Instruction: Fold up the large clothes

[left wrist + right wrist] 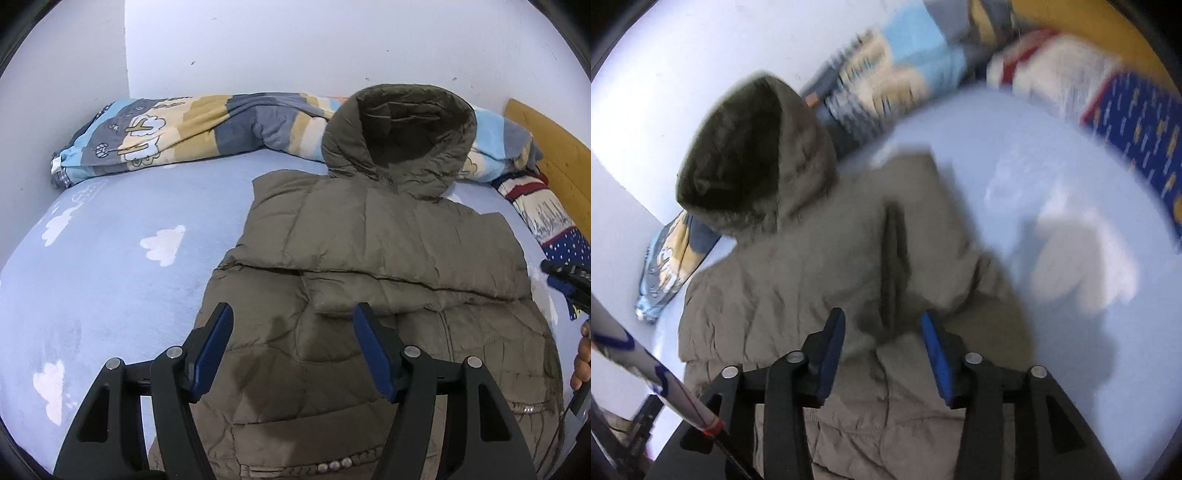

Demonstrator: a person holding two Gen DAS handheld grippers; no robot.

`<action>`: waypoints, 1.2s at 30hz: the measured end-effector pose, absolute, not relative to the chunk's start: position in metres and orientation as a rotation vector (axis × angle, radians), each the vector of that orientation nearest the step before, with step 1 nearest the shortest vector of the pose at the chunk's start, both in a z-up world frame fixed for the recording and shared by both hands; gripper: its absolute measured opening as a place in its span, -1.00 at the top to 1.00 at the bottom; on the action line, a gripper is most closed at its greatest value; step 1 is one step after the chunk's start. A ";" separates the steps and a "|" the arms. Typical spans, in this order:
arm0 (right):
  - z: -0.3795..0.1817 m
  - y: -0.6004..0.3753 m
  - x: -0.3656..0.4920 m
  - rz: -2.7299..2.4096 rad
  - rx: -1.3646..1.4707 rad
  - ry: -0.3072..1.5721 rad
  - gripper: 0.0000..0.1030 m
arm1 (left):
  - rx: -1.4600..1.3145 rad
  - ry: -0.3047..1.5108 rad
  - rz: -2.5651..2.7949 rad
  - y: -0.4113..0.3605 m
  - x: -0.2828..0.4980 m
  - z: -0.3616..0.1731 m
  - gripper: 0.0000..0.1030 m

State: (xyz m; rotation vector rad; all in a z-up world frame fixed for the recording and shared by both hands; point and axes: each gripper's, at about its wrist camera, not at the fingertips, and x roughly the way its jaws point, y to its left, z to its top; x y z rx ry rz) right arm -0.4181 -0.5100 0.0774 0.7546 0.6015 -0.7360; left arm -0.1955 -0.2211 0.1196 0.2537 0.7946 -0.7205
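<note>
An olive-brown hooded puffer jacket [369,258] lies flat on the bed, hood [402,136] toward the wall, its sleeves folded across its body. My left gripper [293,317] is open and empty, hovering above the jacket's lower left part. My right gripper [882,325] is open and empty above the jacket [827,266] in the blurred right wrist view, over a dark fold line. The right gripper's black body and the hand holding it show at the right edge of the left wrist view [569,280].
The bed has a light blue sheet with white clouds [122,236]. A rolled patterned blanket [184,129] lies along the white wall. A red, white and blue pillow [546,214] and a wooden headboard [550,151] are at the right.
</note>
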 end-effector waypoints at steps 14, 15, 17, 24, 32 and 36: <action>0.033 -0.488 -0.377 -0.639 0.550 0.825 -0.11 | 0.417 0.845 -0.687 -0.243 -0.212 0.084 -0.30; 0.034 -0.488 -0.379 -0.642 0.561 0.823 -0.11 | 0.415 0.824 -0.675 -0.243 -0.214 0.087 -0.30; 0.043 -0.488 -0.382 -0.654 0.550 0.808 -0.11 | 0.432 0.773 -0.683 -0.245 -0.222 0.095 -0.30; 0.095 -0.450 -0.379 -0.671 0.377 0.684 -0.11 | 0.427 0.685 -0.654 -0.238 -0.228 0.114 -0.32; 0.087 -0.417 -0.332 -0.541 0.356 0.722 -0.11 | 0.363 0.683 -0.627 -0.227 -0.208 0.126 -0.33; 0.073 -0.422 -0.301 -0.562 0.352 0.754 -0.11 | 0.350 0.700 -0.614 -0.225 -0.198 0.127 -0.33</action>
